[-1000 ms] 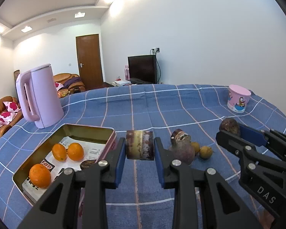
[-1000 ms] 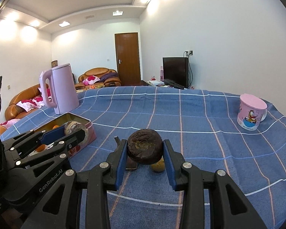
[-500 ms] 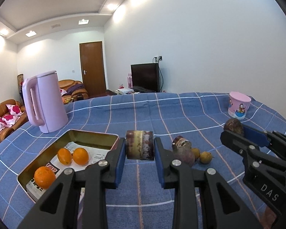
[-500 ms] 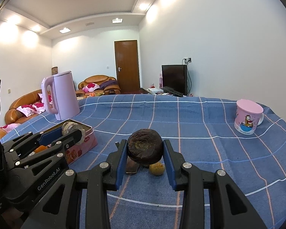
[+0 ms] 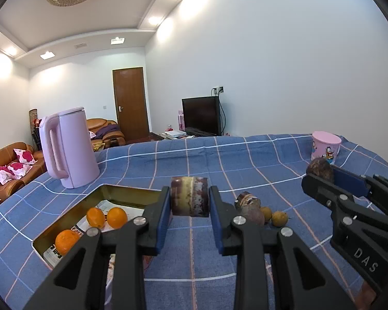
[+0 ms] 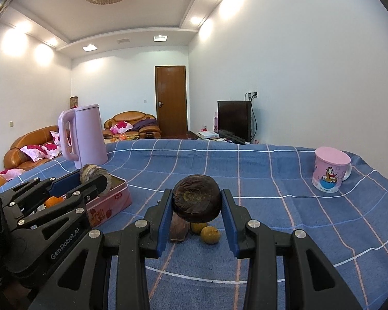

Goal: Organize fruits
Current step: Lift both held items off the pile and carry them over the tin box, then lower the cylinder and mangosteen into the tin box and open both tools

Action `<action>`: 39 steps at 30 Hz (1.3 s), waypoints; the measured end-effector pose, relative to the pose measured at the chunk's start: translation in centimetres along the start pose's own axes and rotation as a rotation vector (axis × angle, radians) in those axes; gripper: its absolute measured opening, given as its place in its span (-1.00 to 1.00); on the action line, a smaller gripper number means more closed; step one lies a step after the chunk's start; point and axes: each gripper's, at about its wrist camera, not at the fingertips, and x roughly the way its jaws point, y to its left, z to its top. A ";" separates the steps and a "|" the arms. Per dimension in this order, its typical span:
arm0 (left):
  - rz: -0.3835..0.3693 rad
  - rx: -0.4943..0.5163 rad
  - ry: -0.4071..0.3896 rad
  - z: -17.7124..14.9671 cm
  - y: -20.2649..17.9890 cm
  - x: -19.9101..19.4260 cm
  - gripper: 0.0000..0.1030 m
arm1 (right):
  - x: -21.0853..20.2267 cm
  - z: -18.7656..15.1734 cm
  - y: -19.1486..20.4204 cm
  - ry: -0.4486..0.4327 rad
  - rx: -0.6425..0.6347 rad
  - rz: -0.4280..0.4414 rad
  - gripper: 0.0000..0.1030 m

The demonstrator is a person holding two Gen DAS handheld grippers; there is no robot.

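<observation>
My left gripper (image 5: 190, 201) is shut on a brown mottled fruit (image 5: 190, 196), held above the blue checked cloth just right of the tin box (image 5: 72, 210). The tin holds three oranges (image 5: 116, 217). My right gripper (image 6: 196, 201) is shut on a dark wrinkled round fruit (image 6: 196, 197); it also shows at the right of the left wrist view (image 5: 319, 170). On the cloth between the grippers lie two brown fruits (image 5: 251, 208) and two small yellow fruits (image 5: 279, 218), partly hidden in the right wrist view (image 6: 210, 235).
A tall pink kettle (image 5: 68, 149) stands behind the tin at the left. A pink cartoon mug (image 6: 329, 171) stands at the far right of the table. The table's far edge runs along the back; sofas, a door and a TV lie beyond.
Both grippers have risen and tilted up a little while keeping hold of their fruits; the table and tin sit lower in view. The fruits on the cloth have not moved.
</observation>
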 end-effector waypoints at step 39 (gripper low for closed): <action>0.173 -0.109 0.145 -0.7 10.7 0.9 -0.41 | 4.6 2.2 11.2 0.062 -0.168 0.201 -0.25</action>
